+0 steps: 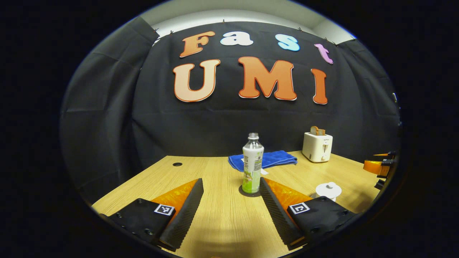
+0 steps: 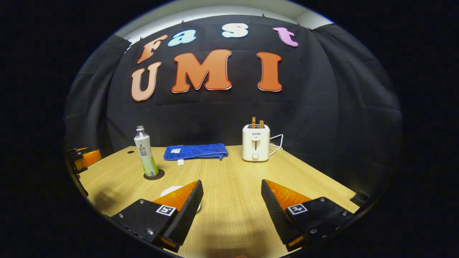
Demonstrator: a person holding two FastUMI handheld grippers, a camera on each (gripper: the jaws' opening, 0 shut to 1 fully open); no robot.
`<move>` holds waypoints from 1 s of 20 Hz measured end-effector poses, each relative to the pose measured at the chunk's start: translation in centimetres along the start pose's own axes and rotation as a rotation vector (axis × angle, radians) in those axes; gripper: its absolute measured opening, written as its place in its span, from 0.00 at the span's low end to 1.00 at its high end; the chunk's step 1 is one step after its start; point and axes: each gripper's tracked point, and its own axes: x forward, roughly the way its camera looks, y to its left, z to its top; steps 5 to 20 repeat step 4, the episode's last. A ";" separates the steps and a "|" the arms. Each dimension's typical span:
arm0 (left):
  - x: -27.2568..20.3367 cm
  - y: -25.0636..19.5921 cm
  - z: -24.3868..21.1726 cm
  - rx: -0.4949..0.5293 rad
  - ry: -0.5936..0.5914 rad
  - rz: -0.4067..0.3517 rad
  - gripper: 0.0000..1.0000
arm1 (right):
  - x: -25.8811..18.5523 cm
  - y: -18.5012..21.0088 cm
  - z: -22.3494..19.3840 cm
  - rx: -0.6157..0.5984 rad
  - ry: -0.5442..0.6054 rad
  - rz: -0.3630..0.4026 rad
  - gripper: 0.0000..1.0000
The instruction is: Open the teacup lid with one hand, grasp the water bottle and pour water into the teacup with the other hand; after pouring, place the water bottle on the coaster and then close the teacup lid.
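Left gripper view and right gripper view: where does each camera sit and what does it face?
Left gripper view: rides the left hand-held gripper, fingers apart, facing the water bottle on its coaster; lidded teacup right.
Right gripper view: rides the right hand-held gripper, fingers apart, facing the toaster across the table.
Shared: bottle, blue towel, toaster.

The teacup [image 2: 179,190] sits mostly hidden behind the right gripper's finger [image 2: 186,211]. The coaster [image 1: 249,192] shows as a rim under the bottle [image 1: 252,165].
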 end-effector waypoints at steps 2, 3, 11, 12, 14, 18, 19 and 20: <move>0.1 -1.0 0.3 0.010 -0.013 -0.014 1.00 | -0.4 -1.2 0.1 0.016 -0.009 -0.018 0.97; 0.1 -1.5 0.4 0.009 -0.016 -0.021 1.00 | -0.5 -1.8 0.2 0.021 -0.012 -0.027 0.97; 0.3 -2.3 0.4 0.008 -0.019 -0.031 1.00 | -0.6 -2.5 0.1 0.026 -0.014 -0.039 0.97; 0.3 -2.3 0.4 0.008 -0.019 -0.031 1.00 | -0.6 -2.5 0.1 0.026 -0.014 -0.039 0.97; 0.3 -2.3 0.4 0.008 -0.019 -0.031 1.00 | -0.6 -2.5 0.1 0.026 -0.014 -0.039 0.97; 0.3 -2.3 0.4 0.008 -0.019 -0.031 1.00 | -0.6 -2.5 0.1 0.026 -0.014 -0.039 0.97; 0.3 -2.3 0.4 0.008 -0.019 -0.031 1.00 | -0.6 -2.5 0.1 0.026 -0.014 -0.039 0.97; 0.3 -2.3 0.4 0.008 -0.019 -0.031 1.00 | -0.6 -2.5 0.1 0.026 -0.014 -0.039 0.97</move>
